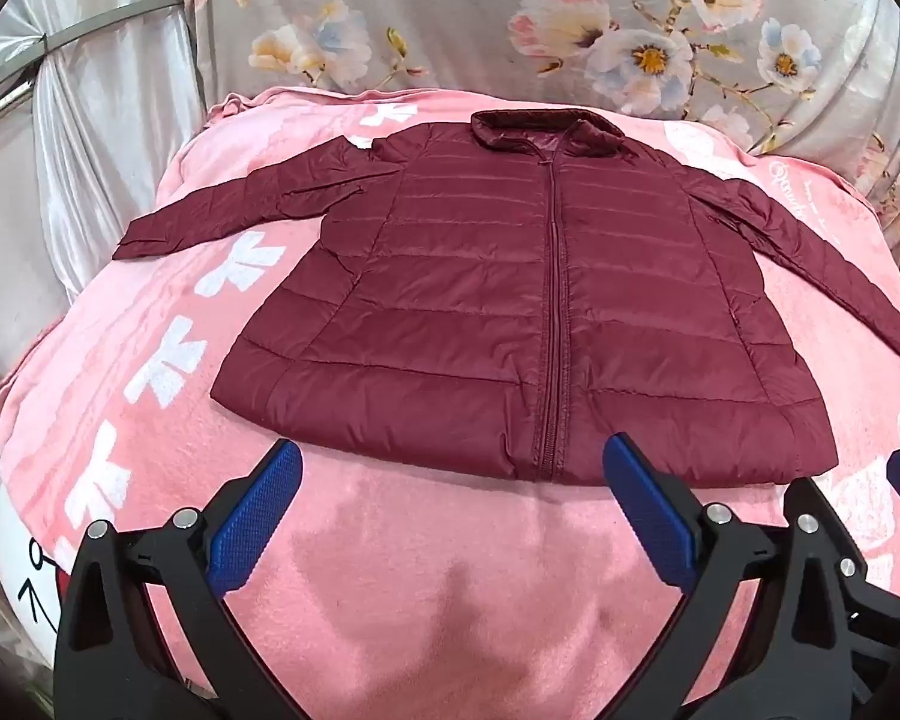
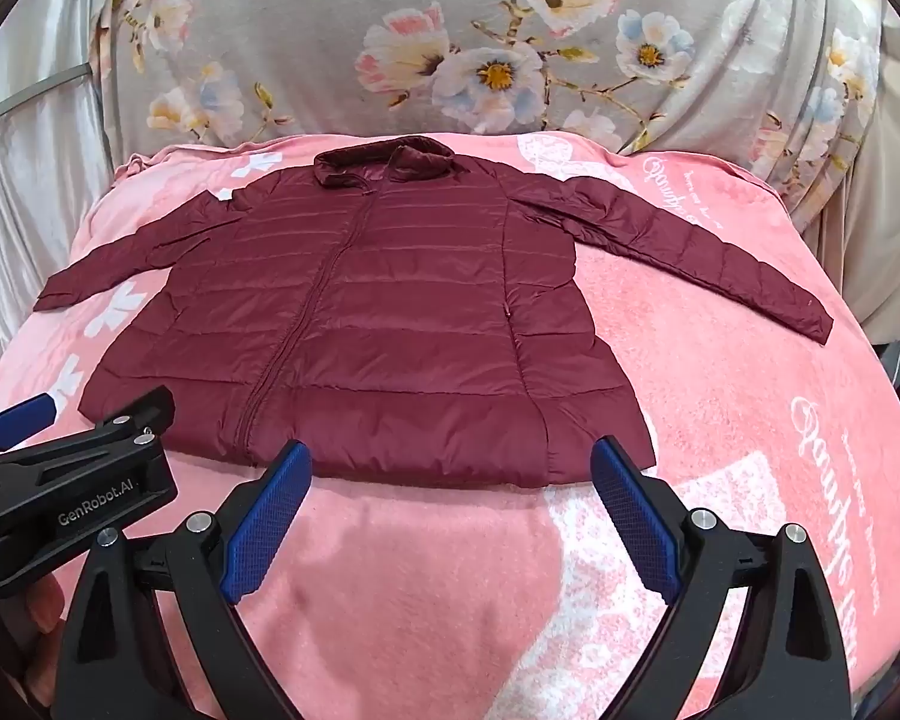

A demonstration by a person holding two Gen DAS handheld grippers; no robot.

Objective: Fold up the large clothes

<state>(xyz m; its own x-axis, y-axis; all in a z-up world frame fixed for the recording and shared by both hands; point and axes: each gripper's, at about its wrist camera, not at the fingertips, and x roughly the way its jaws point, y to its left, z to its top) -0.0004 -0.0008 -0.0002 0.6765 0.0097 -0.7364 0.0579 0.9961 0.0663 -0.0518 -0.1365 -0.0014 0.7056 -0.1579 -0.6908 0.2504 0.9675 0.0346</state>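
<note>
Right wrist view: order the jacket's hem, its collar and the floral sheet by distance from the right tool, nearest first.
The right tool is open and holds nothing.
1. Jacket hem: just ahead of the fingertips, on the pink blanket.
2. Jacket collar: at the jacket's far end, slightly left of centre.
3. Floral sheet: draped upright beyond the blanket's far edge.

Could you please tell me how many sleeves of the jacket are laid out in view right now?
2. One sleeve stretches out to the left of the jacket; the other sleeve angles out to the right. Both lie flat on the pink blanket, neither hidden.
</note>
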